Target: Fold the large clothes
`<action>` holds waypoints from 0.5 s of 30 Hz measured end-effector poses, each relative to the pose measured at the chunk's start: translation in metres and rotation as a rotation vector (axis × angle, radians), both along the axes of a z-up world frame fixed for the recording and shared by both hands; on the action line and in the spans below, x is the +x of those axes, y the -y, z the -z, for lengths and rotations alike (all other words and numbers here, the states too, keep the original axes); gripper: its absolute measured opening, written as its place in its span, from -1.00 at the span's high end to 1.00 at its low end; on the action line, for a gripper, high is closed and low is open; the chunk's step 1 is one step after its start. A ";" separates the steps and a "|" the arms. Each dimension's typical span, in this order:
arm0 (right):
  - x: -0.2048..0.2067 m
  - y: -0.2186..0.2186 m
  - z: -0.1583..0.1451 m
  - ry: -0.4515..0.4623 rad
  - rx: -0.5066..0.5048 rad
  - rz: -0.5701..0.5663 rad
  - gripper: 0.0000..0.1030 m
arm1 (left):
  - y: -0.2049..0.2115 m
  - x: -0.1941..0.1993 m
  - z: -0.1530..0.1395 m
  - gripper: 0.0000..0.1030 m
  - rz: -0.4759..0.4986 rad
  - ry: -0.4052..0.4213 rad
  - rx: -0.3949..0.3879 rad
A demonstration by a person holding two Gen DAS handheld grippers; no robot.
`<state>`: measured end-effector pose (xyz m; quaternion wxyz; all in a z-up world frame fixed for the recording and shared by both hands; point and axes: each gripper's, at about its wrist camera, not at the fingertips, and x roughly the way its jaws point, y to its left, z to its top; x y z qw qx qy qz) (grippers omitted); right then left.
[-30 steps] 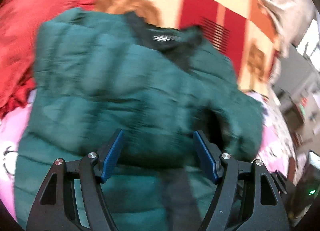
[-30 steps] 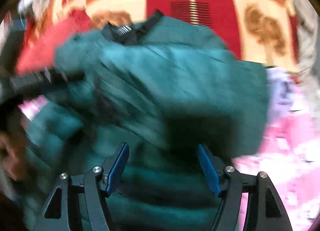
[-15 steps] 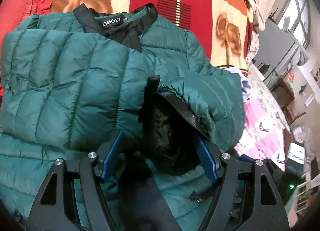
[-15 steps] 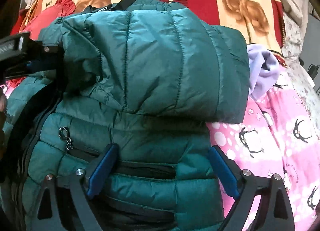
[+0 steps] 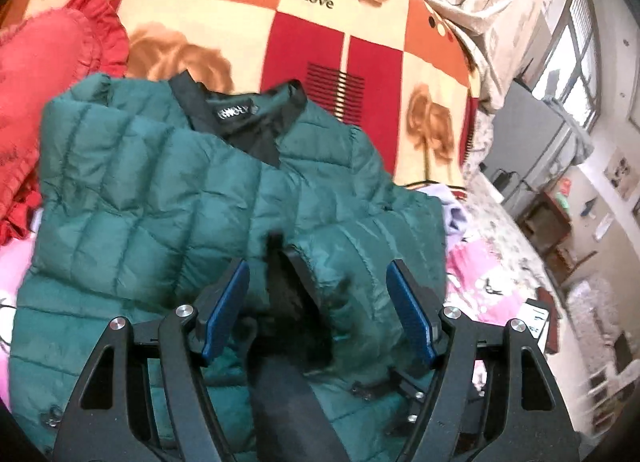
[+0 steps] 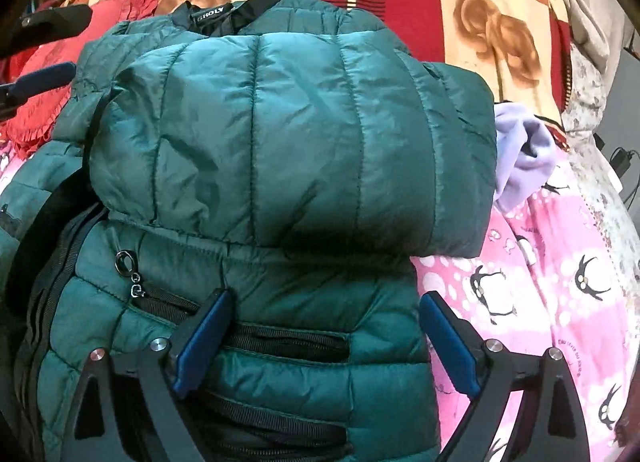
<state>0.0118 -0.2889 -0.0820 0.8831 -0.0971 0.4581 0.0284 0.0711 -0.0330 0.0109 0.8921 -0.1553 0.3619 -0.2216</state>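
Observation:
A dark green quilted puffer jacket [image 5: 160, 190] lies on the bed with its black collar and label [image 5: 236, 112] at the far side. Both sleeves lie folded across the chest; one sleeve's cuff opening [image 5: 304, 302] sits between my left gripper's fingers. My left gripper [image 5: 316, 302] is open and holds nothing, just above that cuff. In the right wrist view the folded sleeve [image 6: 288, 134] covers the jacket's upper half and a zipped pocket [image 6: 256, 338] lies below it. My right gripper [image 6: 324, 326] is open over the jacket's lower body. The left gripper's fingers [image 6: 40, 78] show at the left edge.
The jacket rests on a pink penguin-print sheet [image 6: 560, 282]. A red, orange and cream blanket [image 5: 360, 42] lies beyond it. A red frilled cushion [image 5: 48, 62] sits at the left, a lilac garment [image 6: 524, 158] at the right. Room furniture [image 5: 560, 202] and a window stand far right.
The sleeves were swung over the chest during the blur and now lie still. Both grippers have drawn back a little from the jacket, and the left gripper has lifted.

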 end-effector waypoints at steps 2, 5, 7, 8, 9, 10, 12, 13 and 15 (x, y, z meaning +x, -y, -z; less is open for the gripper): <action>0.000 0.000 -0.004 -0.013 -0.009 -0.009 -0.80 | 0.007 0.003 0.009 -0.39 0.040 -0.047 -0.011; -0.003 0.000 -0.009 -0.010 0.004 -0.003 -0.80 | 0.020 0.009 0.024 -0.39 0.086 -0.105 -0.002; -0.003 -0.001 -0.004 -0.031 0.003 0.001 -0.81 | 0.028 0.013 0.032 -0.39 0.106 -0.135 -0.007; -0.003 -0.001 -0.003 -0.031 0.005 0.004 -0.82 | 0.032 0.014 0.034 -0.39 0.107 -0.139 -0.002; -0.004 0.000 -0.002 -0.028 0.008 0.012 -0.83 | 0.035 0.015 0.036 -0.39 0.104 -0.138 0.007; -0.004 0.001 -0.003 -0.031 0.010 0.020 -0.85 | 0.036 0.016 0.038 -0.38 0.102 -0.137 0.017; -0.003 0.002 -0.004 -0.048 0.013 0.043 -0.85 | 0.040 0.019 0.043 -0.28 0.104 -0.144 0.031; -0.003 0.001 -0.004 -0.052 0.009 0.052 -0.85 | 0.041 0.020 0.045 0.01 0.104 -0.147 0.035; -0.002 0.000 -0.005 -0.057 -0.004 0.073 -0.90 | 0.046 0.025 0.051 0.49 0.111 -0.160 0.055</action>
